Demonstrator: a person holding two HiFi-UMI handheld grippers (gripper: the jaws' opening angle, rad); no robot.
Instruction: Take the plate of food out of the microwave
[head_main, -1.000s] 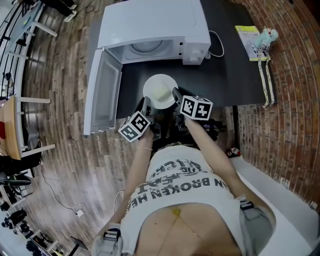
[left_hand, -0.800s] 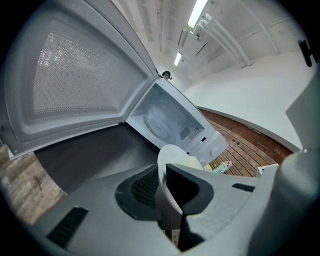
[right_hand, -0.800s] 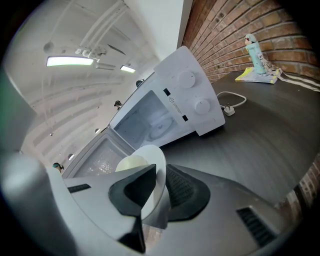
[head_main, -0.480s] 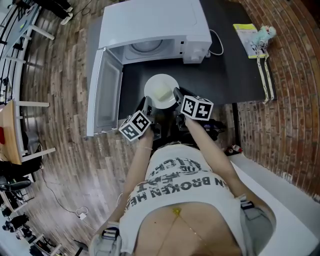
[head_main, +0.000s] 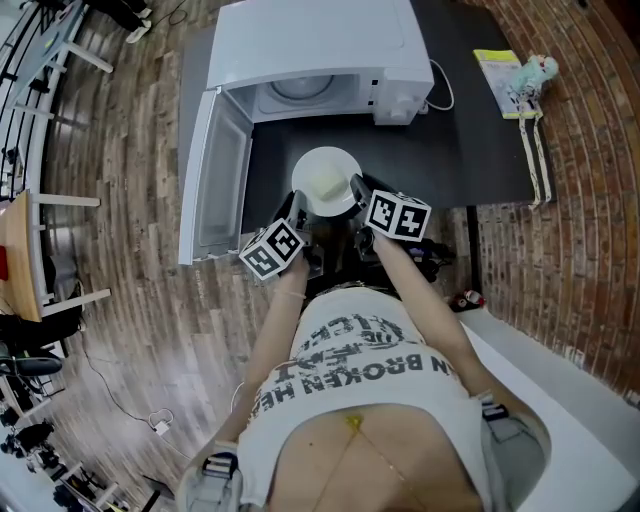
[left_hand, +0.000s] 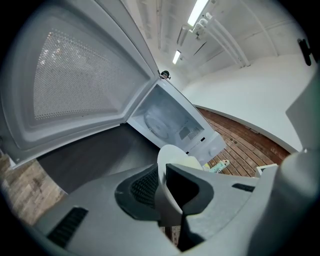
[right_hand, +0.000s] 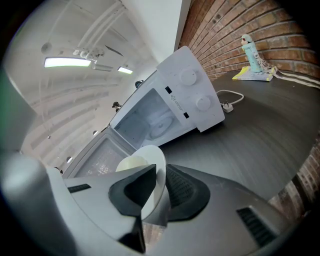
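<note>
The plate (head_main: 325, 180), carrying a pale yellow mound of food (head_main: 320, 187), is out of the oven and sits above the dark table (head_main: 440, 150) at the centre of the head view, just in front of the microwave (head_main: 315, 45) and near the table's front edge. The left gripper (head_main: 298, 212) is clenched on its lower-left rim and the right gripper (head_main: 357, 190) on its lower-right rim; each gripper view shows the thin white edge pinched between ribbed pads. The microwave door (head_main: 215, 180) stands swung wide at the left of the frame, overhanging the table's left edge above the wooden floor (head_main: 120, 260), so that side is bounded. The tabletop to the right of the plate is bare as far as a white cable (head_main: 440, 85) beside the oven and a yellow booklet with a small toy (head_main: 512, 75) in the upper right corner. Only the gripper views look into the cavity, where the glass turntable (right_hand: 159, 122) lies bare. The right gripper view alone shows the two control knobs (right_hand: 196, 90) and the brick wall (right_hand: 235, 25).
</note>
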